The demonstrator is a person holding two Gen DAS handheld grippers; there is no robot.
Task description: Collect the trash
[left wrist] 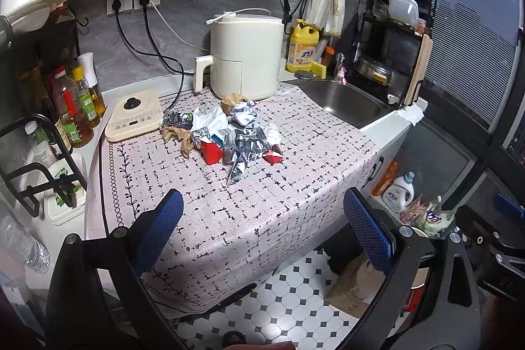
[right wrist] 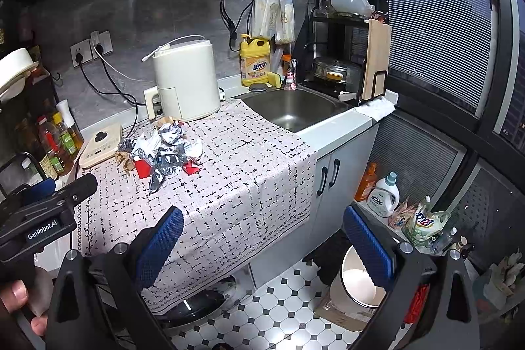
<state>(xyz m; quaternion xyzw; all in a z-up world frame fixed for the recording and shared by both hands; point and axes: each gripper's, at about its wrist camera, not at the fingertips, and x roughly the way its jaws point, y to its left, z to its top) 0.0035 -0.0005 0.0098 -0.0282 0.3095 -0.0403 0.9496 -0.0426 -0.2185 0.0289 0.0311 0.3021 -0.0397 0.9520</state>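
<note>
Both tongs, left tongs [left wrist: 262, 228] and right tongs [right wrist: 262, 238], hang spread apart and empty, their blue pads mesh-textured. The trash pile [left wrist: 226, 133], crumpled foil, paper and red cartons, sits mid-counter on the woven patterned cloth [left wrist: 262, 202], beside the smooth cream appliance [left wrist: 246, 54].

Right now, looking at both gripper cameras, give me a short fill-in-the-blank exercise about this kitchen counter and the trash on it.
1. The pile of crumpled foil and paper trash lies on the patterned ____ covering the counter.
2. Behind the pile stands a cream air fryer; right of it, the yellow dish soap bottle stands beside the steel ____.
3. The left gripper and right gripper are both ____, holding nothing.
4. The white waste bin stands on the tiled ____.

Missing words: cloth; sink; open; floor
</note>
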